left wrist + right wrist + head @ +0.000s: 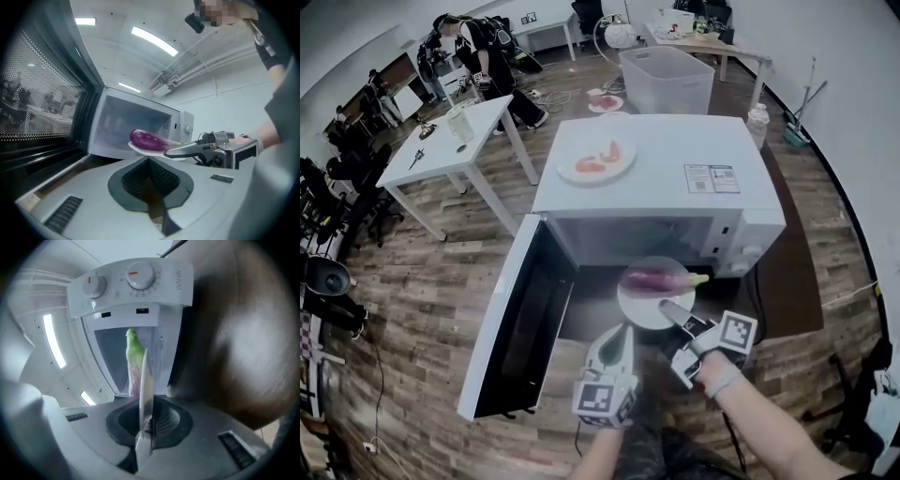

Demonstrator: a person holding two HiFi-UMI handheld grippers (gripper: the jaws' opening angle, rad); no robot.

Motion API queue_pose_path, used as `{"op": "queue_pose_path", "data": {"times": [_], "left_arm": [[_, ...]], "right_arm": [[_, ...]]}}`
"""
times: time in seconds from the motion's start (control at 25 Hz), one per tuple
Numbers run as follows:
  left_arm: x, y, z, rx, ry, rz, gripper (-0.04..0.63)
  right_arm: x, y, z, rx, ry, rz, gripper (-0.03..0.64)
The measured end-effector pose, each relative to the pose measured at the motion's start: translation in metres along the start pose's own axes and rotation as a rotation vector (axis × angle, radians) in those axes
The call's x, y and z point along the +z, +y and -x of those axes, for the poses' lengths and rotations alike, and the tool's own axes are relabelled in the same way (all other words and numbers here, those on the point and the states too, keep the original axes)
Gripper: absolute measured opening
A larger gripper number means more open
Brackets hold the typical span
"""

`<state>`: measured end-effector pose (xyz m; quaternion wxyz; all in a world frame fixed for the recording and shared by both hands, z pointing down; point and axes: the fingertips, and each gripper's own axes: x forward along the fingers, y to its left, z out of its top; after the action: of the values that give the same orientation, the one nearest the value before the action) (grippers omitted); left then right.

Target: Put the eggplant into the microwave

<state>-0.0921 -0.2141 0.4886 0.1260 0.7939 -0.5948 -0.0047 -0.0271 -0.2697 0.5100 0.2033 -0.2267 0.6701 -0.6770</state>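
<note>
A purple eggplant point(654, 279) with a green stem lies on a small white plate point(649, 306). My right gripper point(667, 309) is shut on the plate's near rim and holds it level in front of the open white microwave point(661, 169). In the right gripper view the plate point(146, 380) stands edge-on between the jaws, with the eggplant's stem point(133, 348) before the cavity. My left gripper point(622, 332) hangs just left of and below the plate, shut and empty. From the left gripper point(149, 161), the eggplant point(149, 139) and the right gripper point(190, 149) sit ahead of the cavity.
The microwave door point(511, 319) is swung wide open to the left. On the microwave's top rests another plate point(596, 159) with pink food. Its control knobs point(133, 276) are at the right side. A white table point(450, 141), a clear bin point(666, 80) and a person point(483, 56) stand farther back.
</note>
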Motion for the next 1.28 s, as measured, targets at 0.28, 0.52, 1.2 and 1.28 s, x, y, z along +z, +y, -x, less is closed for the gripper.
{"op": "queue_pose_path", "data": {"times": [0.28, 0.52, 1.2, 1.28], "left_arm": [[0.000, 0.005, -0.013, -0.038, -0.021, 0.005, 0.002], [0.006, 0.019, -0.027, -0.024, -0.035, -0.013, 0.002], [0.012, 0.032, -0.059, -0.034, -0.056, -0.042, 0.002], [0.011, 0.033, -0.061, -0.040, -0.049, -0.040, 0.002]], "right_arm": [[0.009, -0.006, -0.030, -0.005, -0.003, 0.011, 0.018], [0.017, -0.005, -0.054, 0.000, -0.013, -0.004, 0.018], [0.031, -0.014, -0.088, -0.023, -0.051, -0.033, 0.018], [0.031, -0.014, -0.091, -0.022, -0.046, -0.032, 0.018]]}}
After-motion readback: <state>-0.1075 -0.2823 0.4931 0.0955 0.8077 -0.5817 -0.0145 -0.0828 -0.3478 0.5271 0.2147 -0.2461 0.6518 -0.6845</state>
